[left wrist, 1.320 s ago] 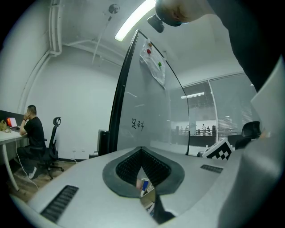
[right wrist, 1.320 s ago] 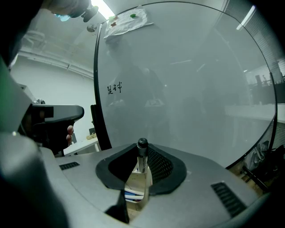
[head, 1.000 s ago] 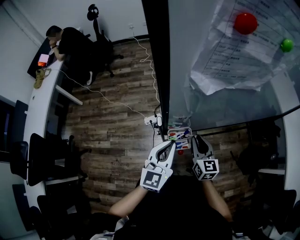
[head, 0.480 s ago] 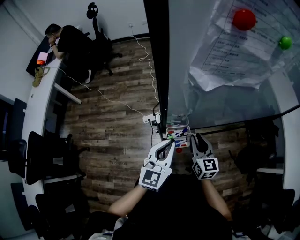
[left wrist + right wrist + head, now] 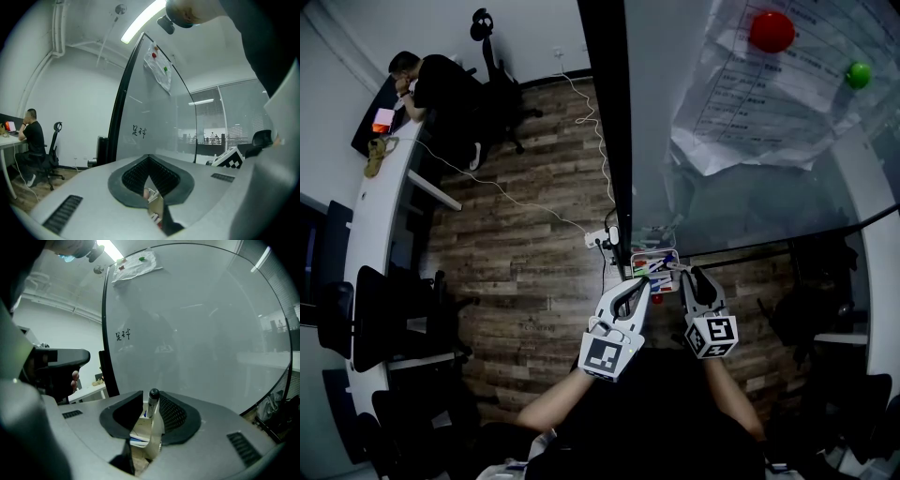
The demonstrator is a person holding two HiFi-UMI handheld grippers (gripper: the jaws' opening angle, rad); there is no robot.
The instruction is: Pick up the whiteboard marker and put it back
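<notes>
A small open marker holder (image 5: 654, 265) with several coloured markers hangs at the lower edge of the glass whiteboard (image 5: 741, 202). My right gripper (image 5: 686, 274) reaches into it from below. In the right gripper view a black-capped whiteboard marker (image 5: 151, 404) stands upright in the holder (image 5: 142, 428), between the pads. The right gripper (image 5: 151, 398) has just been opening; a gap shows on the marker's left side, so it is open. My left gripper (image 5: 644, 281) points at the holder's left side, shut and holding nothing. Through its slit (image 5: 149, 161) only bits of the holder show.
A crumpled paper (image 5: 769, 84) is pinned to the board by a red magnet (image 5: 772, 31) and a green one (image 5: 859, 73). A power strip (image 5: 602, 238) and white cable lie on the wooden floor. A person (image 5: 431, 84) sits at a long desk (image 5: 366, 216) at the left, with chairs nearby.
The head view has shifted slightly, so the board and magnets sit a little higher and further left. Both grippers have stayed at the holder.
</notes>
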